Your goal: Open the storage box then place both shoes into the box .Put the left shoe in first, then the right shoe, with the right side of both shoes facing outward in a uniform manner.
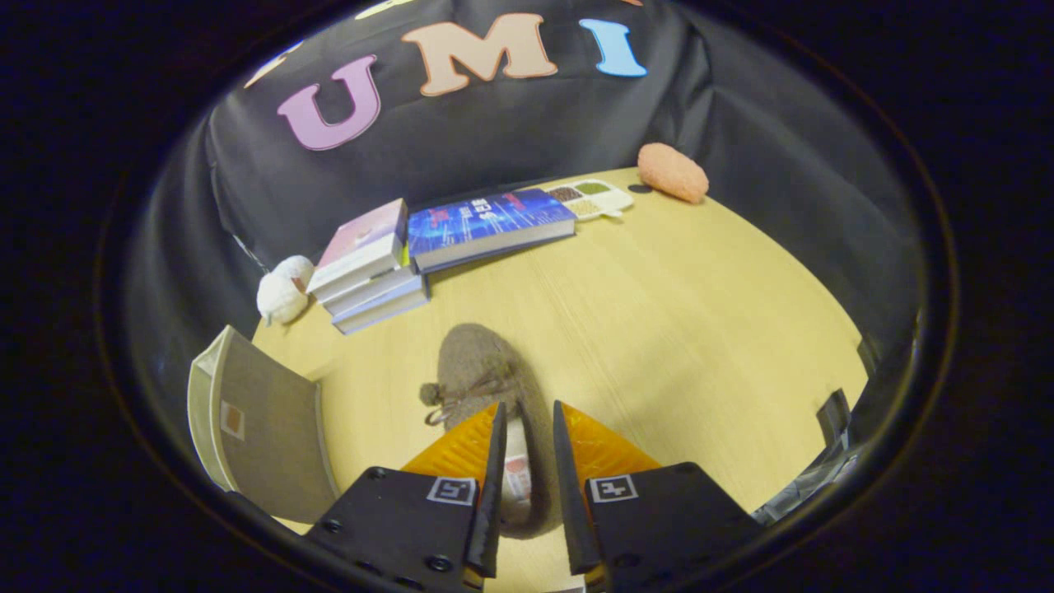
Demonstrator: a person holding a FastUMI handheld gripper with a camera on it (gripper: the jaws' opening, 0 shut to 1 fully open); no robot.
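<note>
Shoe (482, 371), a grey-brown fuzzy slipper w/ a bow and pompom on its left side, lies on the wooden table (700, 329), toe pointing away, heel end running back between the gripper (527, 428) fingers. Fingers stand a narrow gap apart w/ the slipper's right wall between them; the right finger (564, 461) looks against that wall, but whether both actually press on it can't be told. White lining shows inside the opening, next to the left finger (492, 461).

Storage box (259, 424) (grey fabric, small tag on its face) sits left of the fingers, near the table edge.

Beyond the shoe: stack of books (370, 268), a blue book (486, 226) beside it, a white plush toy (282, 292) to the stack's left, a divided tray (594, 198) and an orange sponge-like lump (673, 172) further right, all by the back wall.
</note>
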